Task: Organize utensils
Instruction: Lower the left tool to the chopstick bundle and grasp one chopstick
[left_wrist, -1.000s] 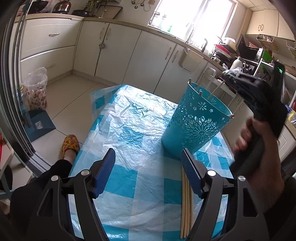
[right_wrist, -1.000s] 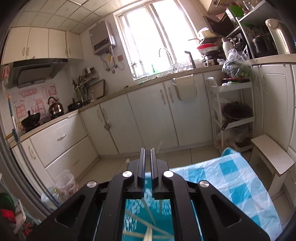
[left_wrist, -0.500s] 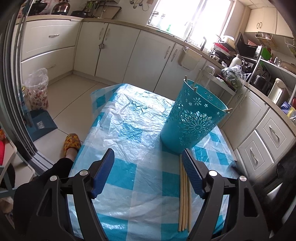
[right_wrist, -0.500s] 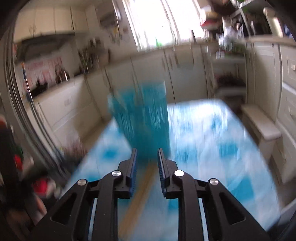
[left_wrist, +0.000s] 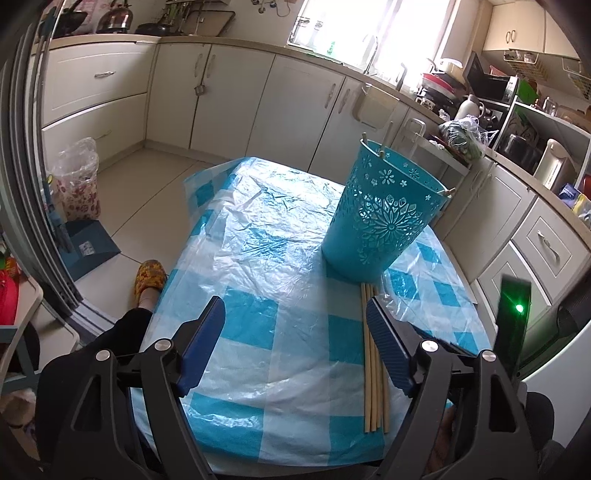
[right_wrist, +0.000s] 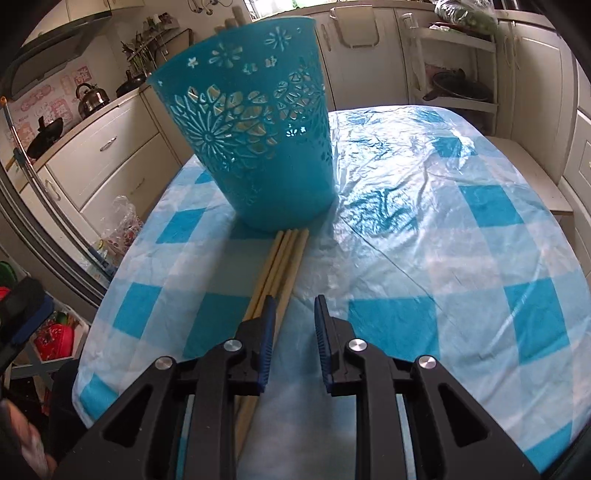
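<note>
The bundle of pale wooden chopsticks (right_wrist: 282, 258) lies flat on the blue-and-white checked plastic tablecloth (right_wrist: 461, 236), its long axis running from the foot of the teal perforated plastic holder (right_wrist: 255, 122) back toward the person. The right gripper (right_wrist: 293, 317) is the nearer one, jaws slightly parted and empty, with the sticks just left of its gap, passing under its left finger. The left gripper (left_wrist: 295, 341) hangs over bare cloth, opening wide and empty, the sticks beside its right finger.

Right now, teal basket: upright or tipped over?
Upright. The teal basket stands on its base on the tablecloth, rim up, with chopstick ends poking above it; more chopsticks lie flat beside it.
</note>
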